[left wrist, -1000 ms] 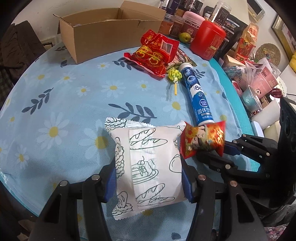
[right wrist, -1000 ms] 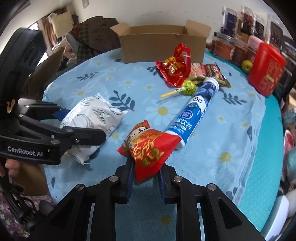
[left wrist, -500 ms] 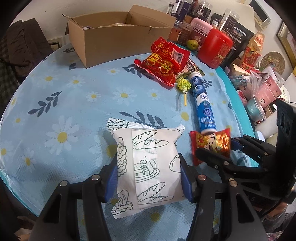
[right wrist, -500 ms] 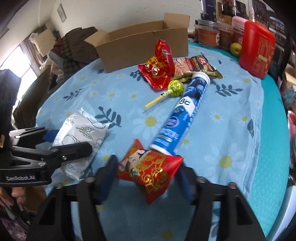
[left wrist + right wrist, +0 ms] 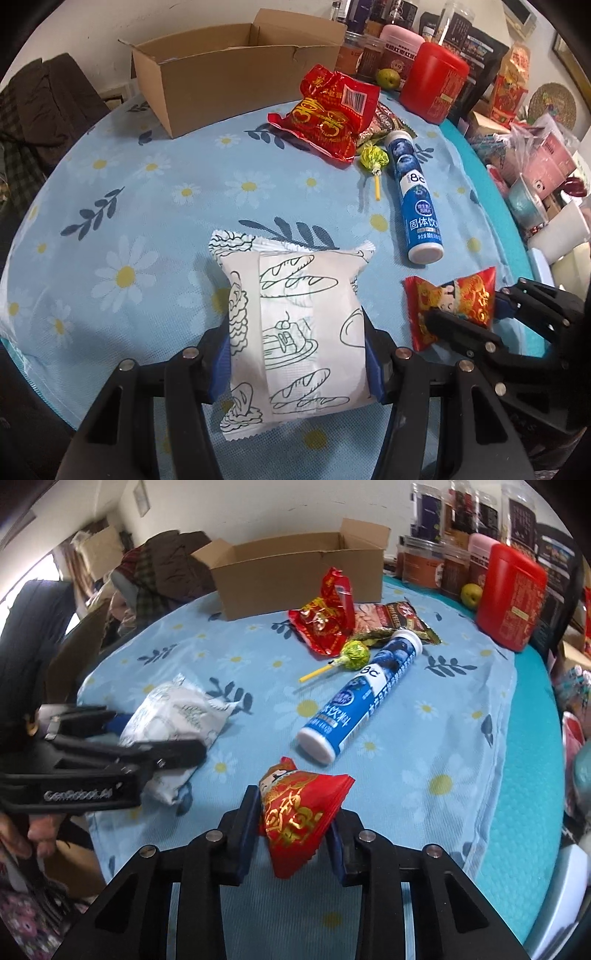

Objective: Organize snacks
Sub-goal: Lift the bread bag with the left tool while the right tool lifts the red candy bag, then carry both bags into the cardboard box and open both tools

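Observation:
My left gripper [image 5: 295, 354] is shut on a white bread packet [image 5: 291, 325] with line drawings, held just over the near table edge. My right gripper [image 5: 291, 830] is shut on a small red candy packet [image 5: 299, 808]; the packet also shows in the left wrist view [image 5: 450, 306]. An open cardboard box [image 5: 229, 81] stands at the far side. Between lie a red snack bag [image 5: 328, 114], a green lollipop [image 5: 375, 158], a blue tube [image 5: 415, 199] and a brown nut packet [image 5: 395, 618].
The round table has a blue daisy cloth [image 5: 147, 192]. A red canister [image 5: 434, 81], jars, a green fruit [image 5: 388, 77] and dark packets stand at the far right. Boxes and cups crowd beyond the right edge. Clothes pile at the far left [image 5: 166, 565].
Both grippers have drawn back and risen with their packets. The right gripper's fingers looked spread around the red packet half a second ago and now clamp it. The box looks nearer.

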{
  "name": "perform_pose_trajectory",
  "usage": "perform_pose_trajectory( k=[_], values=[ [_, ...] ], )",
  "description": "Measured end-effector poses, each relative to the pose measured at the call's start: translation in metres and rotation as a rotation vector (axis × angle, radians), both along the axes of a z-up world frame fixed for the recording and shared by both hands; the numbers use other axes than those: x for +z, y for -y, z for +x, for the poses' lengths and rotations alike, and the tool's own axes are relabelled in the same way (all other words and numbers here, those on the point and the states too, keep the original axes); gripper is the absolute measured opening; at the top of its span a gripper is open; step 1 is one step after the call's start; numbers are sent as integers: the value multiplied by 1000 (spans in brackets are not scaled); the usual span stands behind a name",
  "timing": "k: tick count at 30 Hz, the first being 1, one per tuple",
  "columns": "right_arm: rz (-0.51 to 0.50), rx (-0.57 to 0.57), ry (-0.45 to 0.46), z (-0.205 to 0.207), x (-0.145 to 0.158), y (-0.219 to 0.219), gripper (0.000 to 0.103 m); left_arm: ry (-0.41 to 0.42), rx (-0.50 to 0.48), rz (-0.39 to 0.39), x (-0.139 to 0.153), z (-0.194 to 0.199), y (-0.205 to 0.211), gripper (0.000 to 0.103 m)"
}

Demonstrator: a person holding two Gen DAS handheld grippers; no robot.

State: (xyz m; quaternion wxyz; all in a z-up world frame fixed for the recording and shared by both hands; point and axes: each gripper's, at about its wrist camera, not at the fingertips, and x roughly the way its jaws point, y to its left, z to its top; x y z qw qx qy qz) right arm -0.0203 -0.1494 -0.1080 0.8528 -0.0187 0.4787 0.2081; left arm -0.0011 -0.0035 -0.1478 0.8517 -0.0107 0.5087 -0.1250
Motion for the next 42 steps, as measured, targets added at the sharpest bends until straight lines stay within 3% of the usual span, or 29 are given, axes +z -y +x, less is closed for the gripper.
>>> perform_pose_trajectory(
  k=[10, 19, 30, 42],
  values=[
    [24, 27, 12, -2, 3, 2, 28, 28, -2, -26, 2, -2, -1, 54],
    [65, 31, 19, 5, 17, 8, 27, 94, -20, -46, 31, -3, 4, 54],
    [68, 49, 129, 22, 65, 7, 27, 204, -20, -71, 73, 18, 7, 54],
    [56, 35, 250, 69, 119, 10, 27, 327, -14, -63, 118, 58, 13, 54]
  ],
)
